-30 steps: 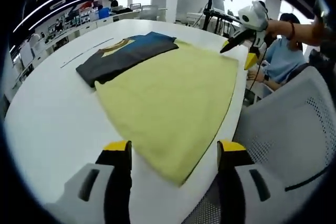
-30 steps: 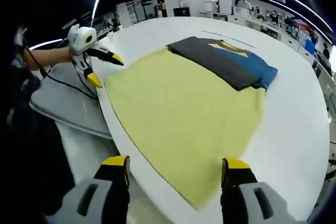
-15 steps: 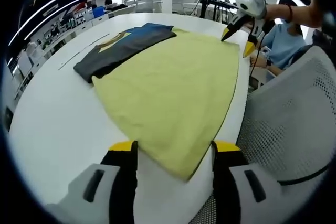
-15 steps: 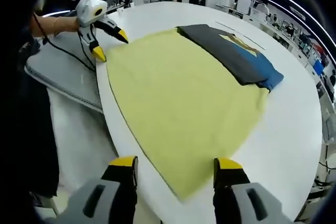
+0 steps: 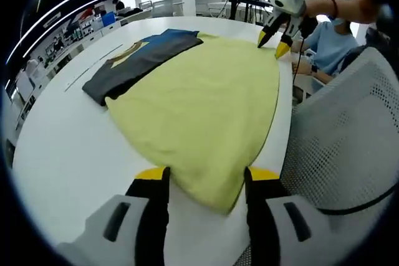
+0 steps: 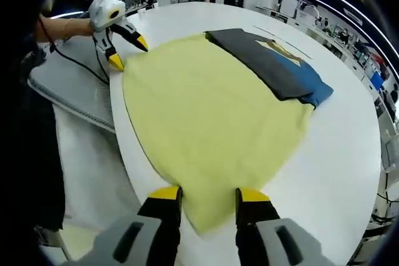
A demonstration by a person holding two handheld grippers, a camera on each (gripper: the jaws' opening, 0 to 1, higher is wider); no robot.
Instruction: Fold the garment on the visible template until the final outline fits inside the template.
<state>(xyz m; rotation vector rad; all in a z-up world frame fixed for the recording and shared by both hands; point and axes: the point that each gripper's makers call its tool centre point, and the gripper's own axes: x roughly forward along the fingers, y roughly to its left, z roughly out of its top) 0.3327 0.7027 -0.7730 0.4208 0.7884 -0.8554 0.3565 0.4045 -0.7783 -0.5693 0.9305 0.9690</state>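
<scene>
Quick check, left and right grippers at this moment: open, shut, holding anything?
Left gripper: open, jaws straddling a corner of the yellow garment, not gripping.
Right gripper: open, jaws narrower, either side of the opposite corner, not clamped.

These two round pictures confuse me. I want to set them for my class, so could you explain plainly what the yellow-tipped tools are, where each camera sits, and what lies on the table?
A person holds a two-jaw gripper in each hand, and a fisheye camera rides on each, looking along its jaws. In the left gripper view the left gripper straddles one corner of a yellow garment; the right gripper shows at the far corner. The right gripper view is the reverse: its own jaws straddle the near corner. Both look open, not yet clamped. The garment lies flat on a white table, partly over a dark folded garment. A grey mesh chair stands beside the table.
</scene>
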